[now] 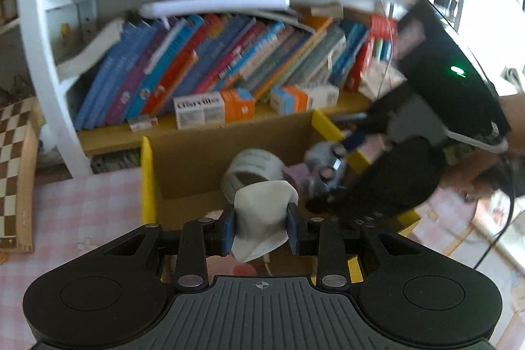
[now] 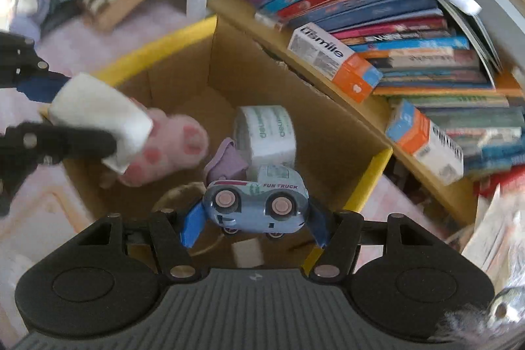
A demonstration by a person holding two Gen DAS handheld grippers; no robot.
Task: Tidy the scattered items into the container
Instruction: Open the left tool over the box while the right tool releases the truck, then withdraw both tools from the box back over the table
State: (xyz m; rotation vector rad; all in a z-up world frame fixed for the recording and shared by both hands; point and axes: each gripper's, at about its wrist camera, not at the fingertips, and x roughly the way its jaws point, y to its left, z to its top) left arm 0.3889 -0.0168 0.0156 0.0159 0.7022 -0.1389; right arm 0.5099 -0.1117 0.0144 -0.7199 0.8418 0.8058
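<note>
A cardboard box (image 1: pixel 197 150) with yellow rims stands on the table; it also shows in the right wrist view (image 2: pixel 249 68). My left gripper (image 1: pixel 261 223) is shut on a folded white tissue packet (image 1: pixel 262 218) above the box's near edge; the packet shows in the right wrist view (image 2: pixel 98 117) at the left. My right gripper (image 2: pixel 254 225) is shut on a blue toy truck (image 2: pixel 259 202) above the box; the truck shows in the left wrist view (image 1: pixel 323 168). Inside lie a tape roll (image 2: pixel 265 133), a pink plush paw (image 2: pixel 170 146) and a purple item (image 2: pixel 226 164).
A shelf of leaning books (image 1: pixel 213 61) and small orange-white boxes (image 1: pixel 213 109) stands right behind the box. A chessboard (image 1: pixel 13 173) leans at the left. The table has a pink checked cloth (image 1: pixel 92 202).
</note>
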